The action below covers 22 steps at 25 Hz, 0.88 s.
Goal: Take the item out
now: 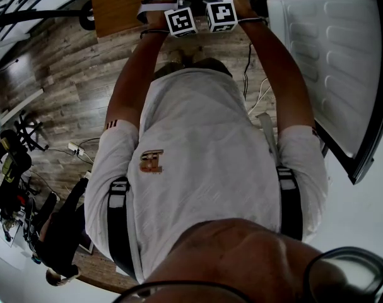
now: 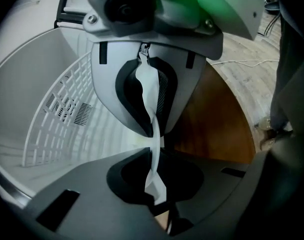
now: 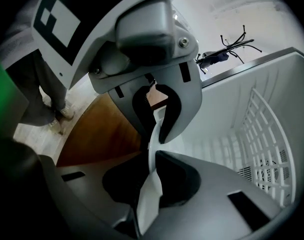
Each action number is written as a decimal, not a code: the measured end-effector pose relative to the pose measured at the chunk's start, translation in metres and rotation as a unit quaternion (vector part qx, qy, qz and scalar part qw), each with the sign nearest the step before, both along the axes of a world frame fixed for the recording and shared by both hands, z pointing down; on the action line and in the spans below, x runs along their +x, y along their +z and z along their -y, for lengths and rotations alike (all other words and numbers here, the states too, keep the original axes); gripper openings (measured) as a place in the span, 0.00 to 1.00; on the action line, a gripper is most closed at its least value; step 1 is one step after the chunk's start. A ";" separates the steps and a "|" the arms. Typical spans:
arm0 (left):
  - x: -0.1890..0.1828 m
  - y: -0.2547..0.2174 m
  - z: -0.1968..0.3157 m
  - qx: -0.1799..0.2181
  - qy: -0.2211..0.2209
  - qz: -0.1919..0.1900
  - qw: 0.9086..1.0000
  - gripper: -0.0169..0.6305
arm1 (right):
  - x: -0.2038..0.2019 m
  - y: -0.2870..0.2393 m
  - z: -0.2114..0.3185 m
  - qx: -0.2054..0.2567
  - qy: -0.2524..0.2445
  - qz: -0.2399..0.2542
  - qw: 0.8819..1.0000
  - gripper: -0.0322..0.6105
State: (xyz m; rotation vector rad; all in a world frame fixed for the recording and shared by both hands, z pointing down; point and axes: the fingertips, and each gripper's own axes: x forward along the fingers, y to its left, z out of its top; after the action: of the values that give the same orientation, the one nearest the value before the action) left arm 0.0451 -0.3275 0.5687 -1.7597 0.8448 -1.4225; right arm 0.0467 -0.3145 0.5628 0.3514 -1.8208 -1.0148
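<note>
Head view: just marker cubes (image 1: pixel 180 21) at 12 o'clock. Gripper views: left tongs (image 2: pixel 154 143) and right tongs (image 3: pixel 153 146), nearly closed, each pinch a thin white strip (image 2: pixel 152 96).

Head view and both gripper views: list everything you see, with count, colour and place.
lid: one, white, ribbed, open at the head view's right.
tub: one, white, ahead of both grippers.
wire basket: one, white, inside the tub.
wooden panel: one, brown, beyond the hands.
cable: one, white, on the plank floor.
thin sheet: white, between both pairs of jaws; whether it is one piece or two, I cannot tell.
left hand-held gripper: grey, shut on the thin sheet.
right hand-held gripper: grey, shut on the thin sheet.
</note>
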 end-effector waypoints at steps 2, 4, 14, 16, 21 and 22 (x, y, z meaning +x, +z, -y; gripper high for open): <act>0.000 -0.005 -0.001 0.011 0.006 0.002 1.000 0.09 | 0.002 -0.001 0.001 0.013 0.003 -0.002 1.000 0.14; 0.001 -0.010 -0.002 0.019 0.013 -0.003 1.000 0.08 | 0.002 -0.007 0.001 0.030 0.003 0.002 1.000 0.13; 0.004 -0.008 -0.019 0.016 0.043 -0.005 0.999 0.08 | 0.003 -0.007 -0.011 0.056 0.006 0.014 0.998 0.11; 0.003 -0.010 -0.022 0.021 0.051 0.002 0.998 0.08 | 0.003 -0.005 -0.014 0.055 0.009 0.017 0.998 0.11; 0.000 -0.013 -0.025 0.027 0.066 0.013 0.997 0.08 | -0.002 -0.018 -0.016 0.073 0.013 0.027 0.997 0.11; -0.001 -0.014 -0.025 0.031 0.069 0.016 0.997 0.08 | -0.002 -0.021 -0.017 0.078 0.014 0.031 0.996 0.11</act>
State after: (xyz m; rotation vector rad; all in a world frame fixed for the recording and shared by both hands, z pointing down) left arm 0.0441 -0.3021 0.5546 -1.7090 0.7279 -1.3178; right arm 0.0443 -0.2980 0.5420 0.5061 -1.7907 -1.1402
